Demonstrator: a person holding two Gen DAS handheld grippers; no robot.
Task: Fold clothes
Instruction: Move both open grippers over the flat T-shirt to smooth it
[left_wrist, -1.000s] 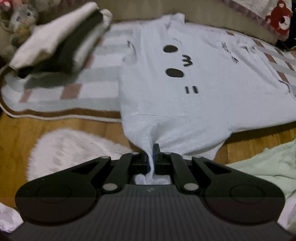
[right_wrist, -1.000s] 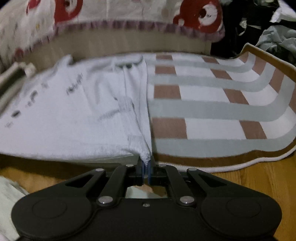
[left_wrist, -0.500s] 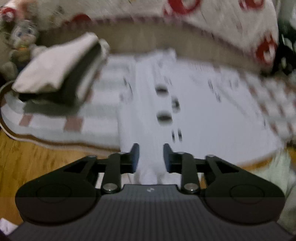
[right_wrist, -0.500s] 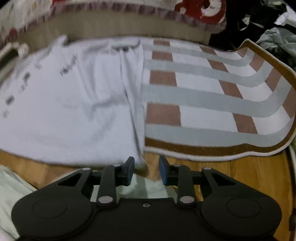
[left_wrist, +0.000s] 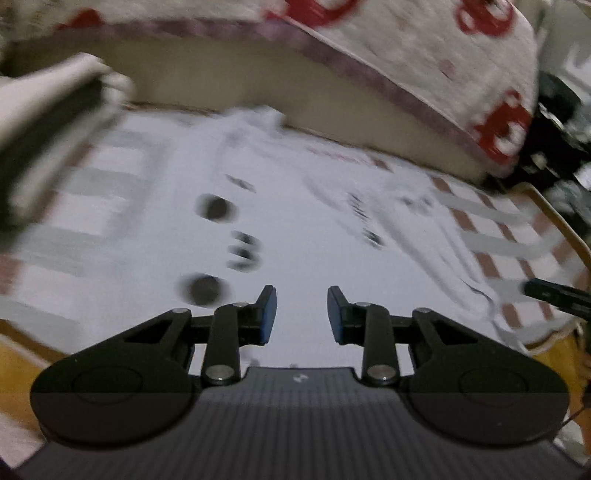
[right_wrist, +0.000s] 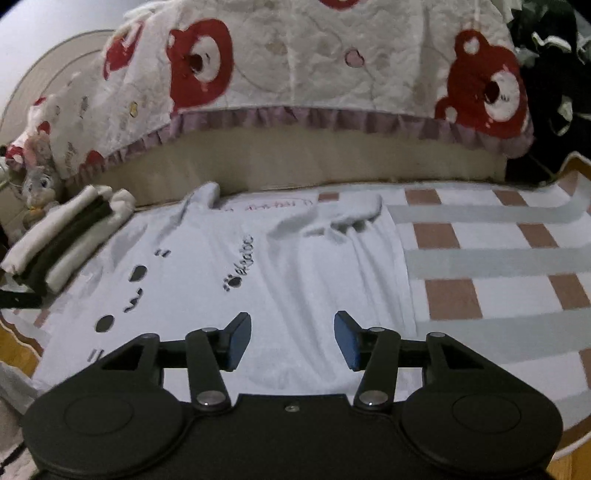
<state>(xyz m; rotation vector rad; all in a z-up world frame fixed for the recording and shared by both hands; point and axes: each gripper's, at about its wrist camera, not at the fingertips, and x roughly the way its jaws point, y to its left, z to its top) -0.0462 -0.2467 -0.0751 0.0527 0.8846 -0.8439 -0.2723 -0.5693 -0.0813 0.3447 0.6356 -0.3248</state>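
While hovering over the white shirt (right_wrist: 306, 295), left tongs (left_wrist: 302, 314) spread, empty. Right tongs (right_wrist: 292, 341) spread too. Shirt flat on striped rug (right_wrist: 498, 266).

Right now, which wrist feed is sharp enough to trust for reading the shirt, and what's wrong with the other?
Right wrist view: mostly sharp; the white shirt print and wrinkles read clearly, with fisheye bending at the edges. Left wrist view: heavy motion blur smears the shirt and folded stack; only the left gripper itself is crisp. Both grippers, right gripper included, show open.

A striped rug (right_wrist: 480, 258) lies before a bed with a bear-print cover (right_wrist: 295, 55).
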